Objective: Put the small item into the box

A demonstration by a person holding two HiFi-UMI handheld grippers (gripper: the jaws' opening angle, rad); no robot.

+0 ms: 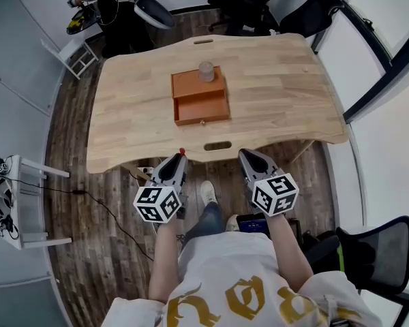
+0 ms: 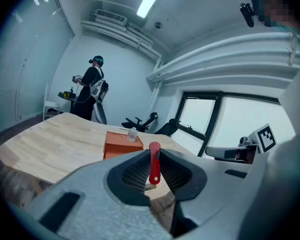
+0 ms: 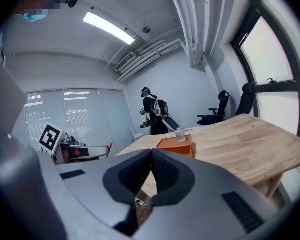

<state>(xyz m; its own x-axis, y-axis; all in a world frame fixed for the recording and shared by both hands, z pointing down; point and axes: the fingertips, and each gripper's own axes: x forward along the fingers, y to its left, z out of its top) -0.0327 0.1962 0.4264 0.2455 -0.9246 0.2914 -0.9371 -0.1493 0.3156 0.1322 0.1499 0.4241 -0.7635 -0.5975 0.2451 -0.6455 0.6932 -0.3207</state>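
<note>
An orange box point(image 1: 199, 87) stands mid-table with its drawer point(image 1: 202, 107) pulled open toward me and a small clear jar point(image 1: 206, 71) on its top. My left gripper point(image 1: 181, 157) hovers just off the table's near edge, shut on a small red stick-like item point(image 2: 154, 163) that stands upright between the jaws. The right gripper point(image 1: 245, 157) hangs beside it, also short of the table edge, its jaws closed together with nothing between them point(image 3: 151, 156). Both gripper views show the box point(image 2: 121, 143) point(image 3: 176, 145) well ahead.
The wooden table point(image 1: 273, 87) has a handle slot point(image 1: 217, 146) near its front edge. Office chairs point(image 1: 249, 5) and a person point(image 2: 90, 91) are beyond the far side. A white stool point(image 1: 20, 203) and floor cables point(image 1: 102, 206) lie at left, a black chair point(image 1: 378, 257) at right.
</note>
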